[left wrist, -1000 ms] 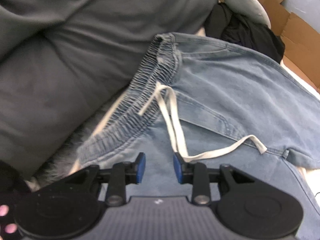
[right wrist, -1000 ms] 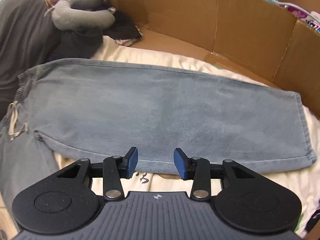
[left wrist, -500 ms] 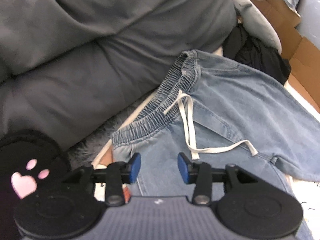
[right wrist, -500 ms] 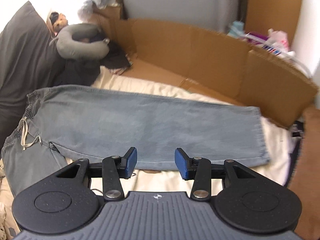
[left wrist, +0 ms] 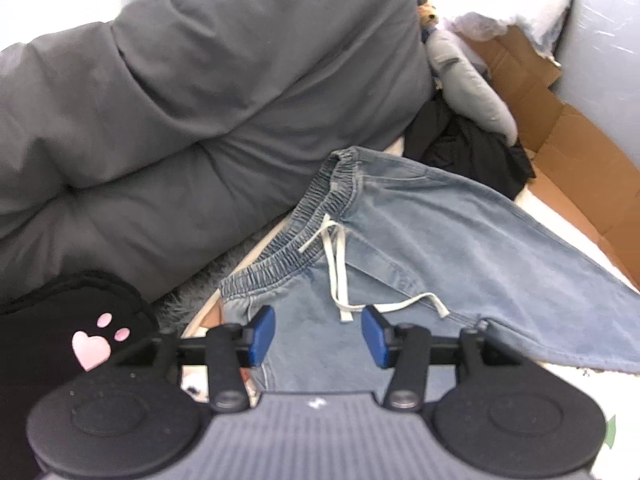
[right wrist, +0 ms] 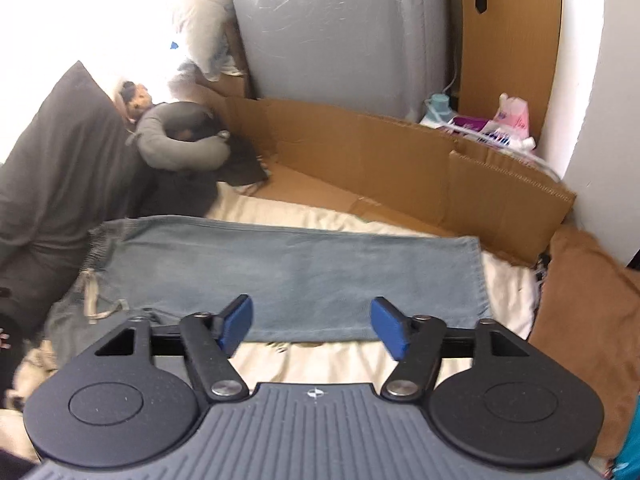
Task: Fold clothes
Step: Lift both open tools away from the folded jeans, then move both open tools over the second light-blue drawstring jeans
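Light blue denim pants lie on a cream bed sheet, elastic waistband to the left with a white drawstring trailing across them. One leg stretches flat to the right, its hem near the cardboard. The other leg lies under my left gripper. My left gripper is open and empty, raised above the pants just below the waistband. My right gripper is open and empty, raised above the near edge of the flat leg.
A large grey pillow lies behind the waistband. A black item with a pink paw print is at the left. A grey neck pillow, dark clothes and a cardboard wall border the far side. A brown cushion is at the right.
Both grippers have pulled back and up from the pants, so more of the room shows. Both sets of jaws have opened wider. The pants lie as before.
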